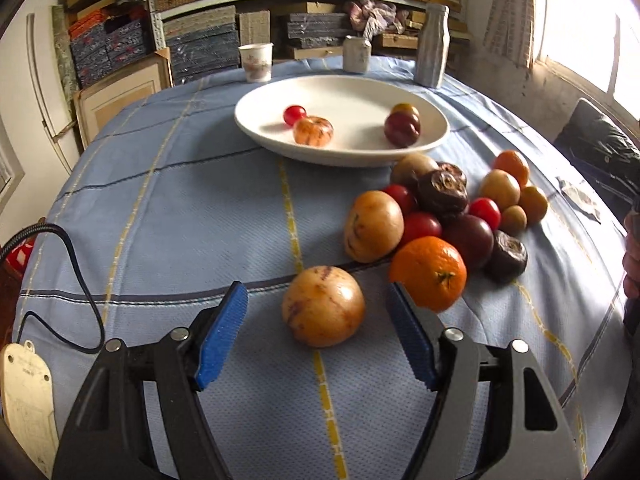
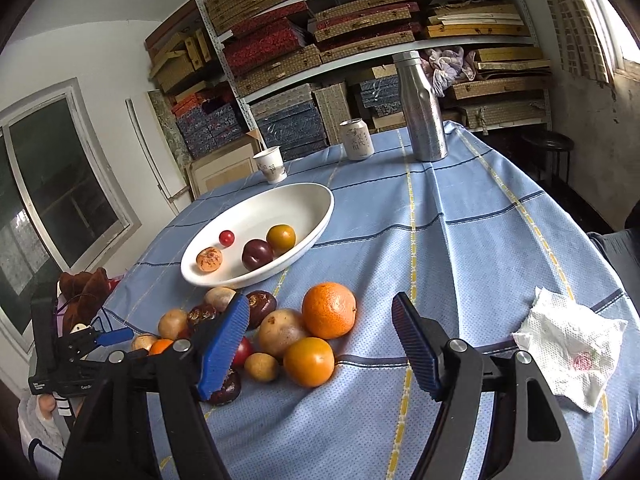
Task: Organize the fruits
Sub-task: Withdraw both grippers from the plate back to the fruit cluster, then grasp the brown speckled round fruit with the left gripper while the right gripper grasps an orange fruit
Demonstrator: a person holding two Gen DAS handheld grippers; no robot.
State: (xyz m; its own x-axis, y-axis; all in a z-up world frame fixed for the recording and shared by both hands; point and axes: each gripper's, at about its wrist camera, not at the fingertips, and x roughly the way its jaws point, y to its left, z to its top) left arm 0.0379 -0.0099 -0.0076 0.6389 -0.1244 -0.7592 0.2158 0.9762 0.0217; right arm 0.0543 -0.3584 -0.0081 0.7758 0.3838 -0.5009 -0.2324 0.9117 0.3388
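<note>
just bare cloth (image 2: 460, 240) beside bowl (image 2: 320, 216)

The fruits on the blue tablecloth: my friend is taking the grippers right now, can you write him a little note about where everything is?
Left gripper: open, jaws either side of a yellowish striped fruit, pads not touching it.
Right gripper: open, empty, hovering by the fruit pile.
White bowl: holds four fruits, a small red tomato, a pale orange fruit, a dark plum and a yellow-brown fruit.
Left to do: the pile beside the bowl, with the big orange, and the striped fruit, all on the tablecloth.
Cup, can, bottle and tissue are not part of the job.
</note>
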